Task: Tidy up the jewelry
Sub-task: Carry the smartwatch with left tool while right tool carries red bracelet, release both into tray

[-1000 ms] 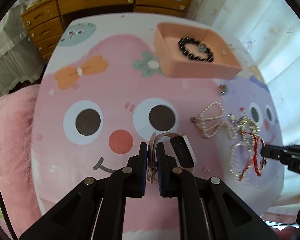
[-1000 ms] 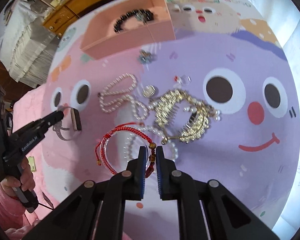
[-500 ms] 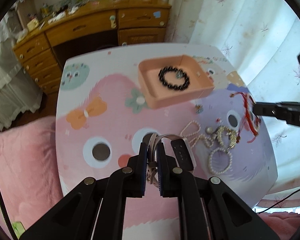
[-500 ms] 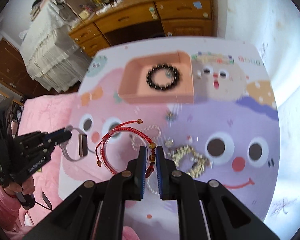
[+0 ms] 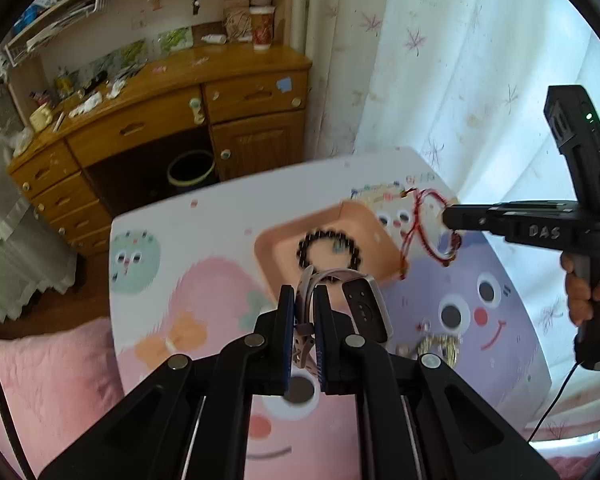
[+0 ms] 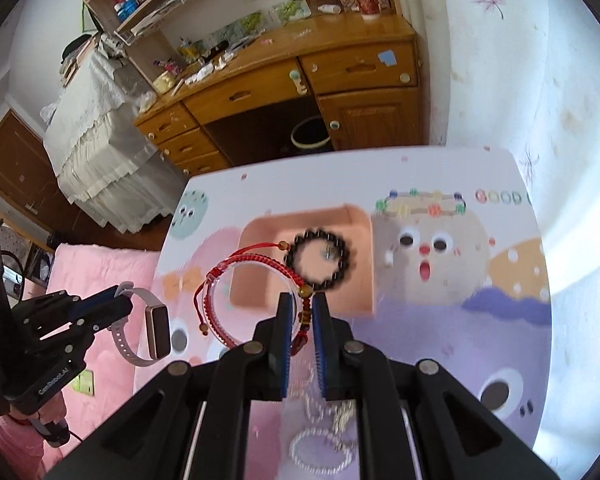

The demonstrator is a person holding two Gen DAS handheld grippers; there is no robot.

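Note:
My left gripper point(image 5: 304, 300) is shut on the strap of a pale smart band point(image 5: 364, 308) and holds it high above the table; the band also shows in the right wrist view point(image 6: 156, 330). My right gripper point(image 6: 303, 308) is shut on a red braided cord bracelet point(image 6: 236, 272), which hangs beside the pink tray in the left wrist view point(image 5: 428, 224). The pink tray point(image 5: 276, 252) sits on the cartoon-printed table and holds a black bead bracelet point(image 5: 328, 248), also seen in the right wrist view point(image 6: 320, 256).
Pearl strands point(image 6: 320, 448) and a gold piece point(image 5: 436, 346) lie on the purple part of the table point(image 6: 440, 332). A wooden desk with drawers point(image 5: 160, 128) stands behind. A pink bed point(image 5: 48, 380) is at the left, curtains at the right.
Both grippers have risen higher above the table with their pieces and moved toward the pink tray. The red bracelet now hangs next to the tray.

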